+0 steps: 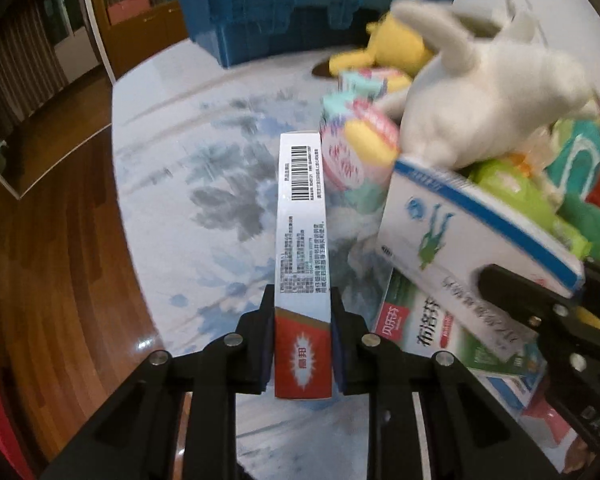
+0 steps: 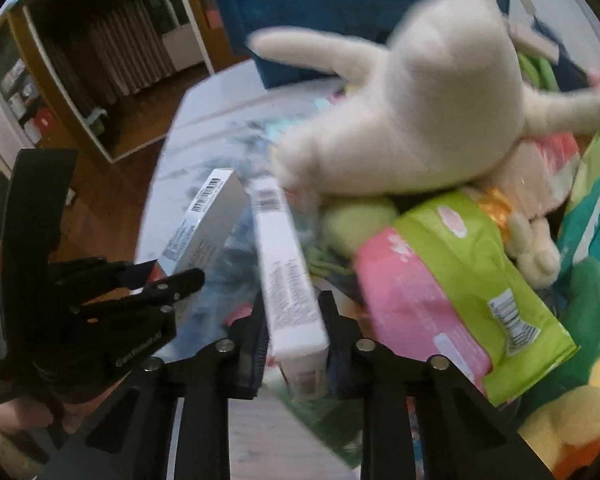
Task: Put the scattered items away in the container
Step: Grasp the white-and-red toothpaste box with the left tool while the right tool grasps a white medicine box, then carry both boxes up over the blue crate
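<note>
Marbled surface (image 1: 228, 184), blue container (image 1: 308, 4) at rear. Two boxes lifted: left hand-held gripper (image 1: 303, 344) clamps red-ended box (image 1: 300, 248); right hand-held gripper (image 2: 294, 344) clamps white box (image 2: 288, 276). One white plush (image 2: 428, 120); only right view shows green pack (image 2: 480, 280), probably wipes.

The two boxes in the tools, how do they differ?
The left box is red at its gripped end with a white barcoded side; the right box is white with a blue edge and green figure. The left box points straight ahead; the right box is tilted. Both are slim cartons, each clamped in a tool.

Blue-patterned tabletop (image 1: 220, 184) under blue crate (image 1: 312, 4), heaped toys, packets.
</note>
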`<act>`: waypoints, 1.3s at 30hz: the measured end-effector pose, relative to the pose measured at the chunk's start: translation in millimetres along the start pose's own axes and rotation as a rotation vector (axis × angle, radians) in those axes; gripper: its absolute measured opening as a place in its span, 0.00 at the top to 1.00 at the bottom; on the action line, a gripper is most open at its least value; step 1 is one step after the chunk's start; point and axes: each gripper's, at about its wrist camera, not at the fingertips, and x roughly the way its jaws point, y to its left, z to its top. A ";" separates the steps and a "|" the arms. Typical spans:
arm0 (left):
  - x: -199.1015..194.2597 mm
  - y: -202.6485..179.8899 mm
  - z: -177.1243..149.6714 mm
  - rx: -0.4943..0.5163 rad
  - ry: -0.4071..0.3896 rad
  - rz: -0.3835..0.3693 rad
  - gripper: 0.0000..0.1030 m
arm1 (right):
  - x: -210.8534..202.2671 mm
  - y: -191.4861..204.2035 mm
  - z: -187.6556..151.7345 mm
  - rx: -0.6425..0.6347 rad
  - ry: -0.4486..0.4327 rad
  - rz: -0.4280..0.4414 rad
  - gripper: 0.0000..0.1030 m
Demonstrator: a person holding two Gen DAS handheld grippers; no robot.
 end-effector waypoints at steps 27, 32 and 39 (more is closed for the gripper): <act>-91.5 37.3 14.1 0.124 -0.123 -0.060 0.78 | -63.9 75.5 39.7 0.015 -0.163 -0.096 0.84; -118.3 57.2 37.4 0.175 -0.173 -0.084 0.78 | -89.7 106.8 63.9 0.013 -0.225 -0.152 0.84; -142.1 78.5 79.0 0.257 -0.228 -0.124 0.78 | -103.4 136.8 102.5 0.051 -0.280 -0.244 0.84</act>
